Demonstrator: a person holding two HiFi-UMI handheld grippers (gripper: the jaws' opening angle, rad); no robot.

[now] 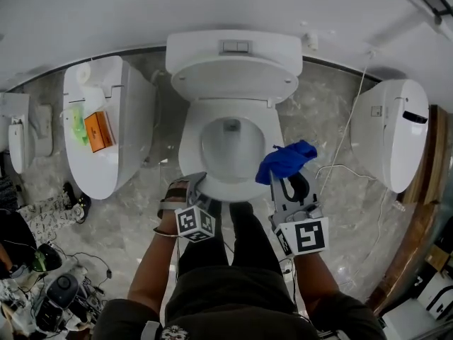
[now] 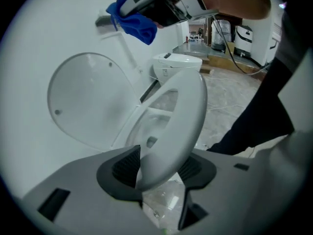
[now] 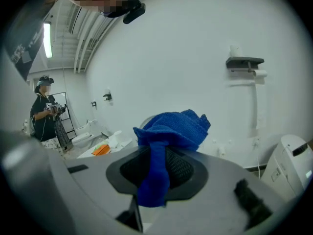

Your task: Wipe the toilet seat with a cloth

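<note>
A white toilet stands against the wall with its lid (image 1: 233, 73) raised. The toilet seat (image 1: 192, 147) ring lies over the bowl. My left gripper (image 1: 198, 183) is at the seat's front left edge. In the left gripper view the seat (image 2: 181, 116) sits between its pads, so the left gripper (image 2: 159, 173) is shut on the rim, with the lid (image 2: 88, 102) behind. My right gripper (image 1: 283, 176) hovers over the seat's right side, shut on a bunched blue cloth (image 1: 287, 160). The cloth (image 3: 171, 129) bulges above the right gripper (image 3: 156, 173) and a strip hangs down between its pads.
Another toilet (image 1: 106, 126) stands at the left with an orange box (image 1: 99, 131) on its lid. A third toilet (image 1: 393, 129) is at the right. Cables (image 1: 347, 168) run over the marble floor. Gear (image 1: 56, 289) lies lower left. A person (image 3: 44, 111) stands far off.
</note>
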